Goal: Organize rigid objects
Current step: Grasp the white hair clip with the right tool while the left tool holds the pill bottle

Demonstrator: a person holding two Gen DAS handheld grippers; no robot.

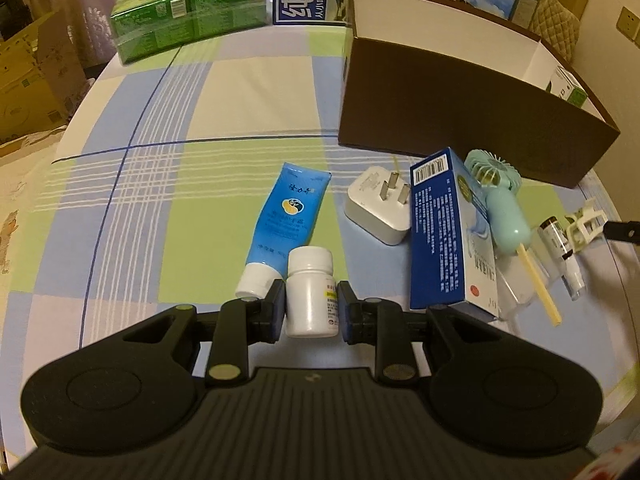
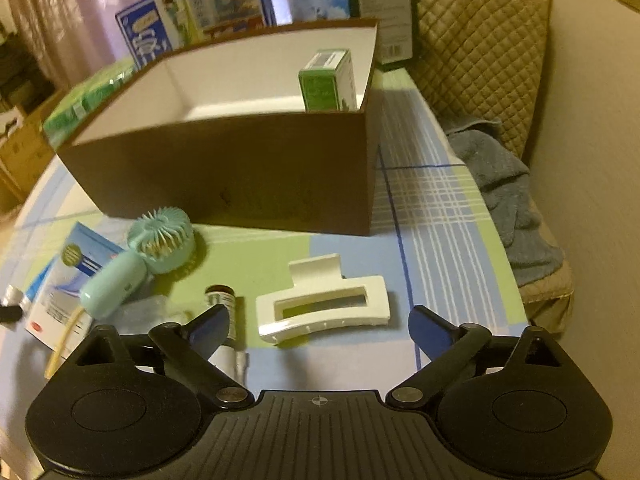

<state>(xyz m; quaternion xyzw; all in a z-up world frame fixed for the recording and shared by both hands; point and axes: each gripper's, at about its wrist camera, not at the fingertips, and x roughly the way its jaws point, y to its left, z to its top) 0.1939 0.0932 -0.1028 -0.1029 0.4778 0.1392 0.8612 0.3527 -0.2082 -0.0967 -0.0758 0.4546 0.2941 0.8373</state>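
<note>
Our left tongs [image 1: 311, 307] close on the upright white bottle [image 1: 310, 294], pads at both sides, just off the counter [image 1: 160, 184]; the box [image 1: 460, 120] lies ahead and to the right. Our right tongs [image 2: 320, 328] gape wide and empty, the hair clip [image 2: 324, 304] lying crosswise just ahead between the tips, so the right hand is nearer it.

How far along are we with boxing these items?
Done: one green carton sits inside the brown box. In hand: left gripper clamps the white pill bottle. Right gripper is open near the hair claw. Tube, plug, fan remain outside.
</note>
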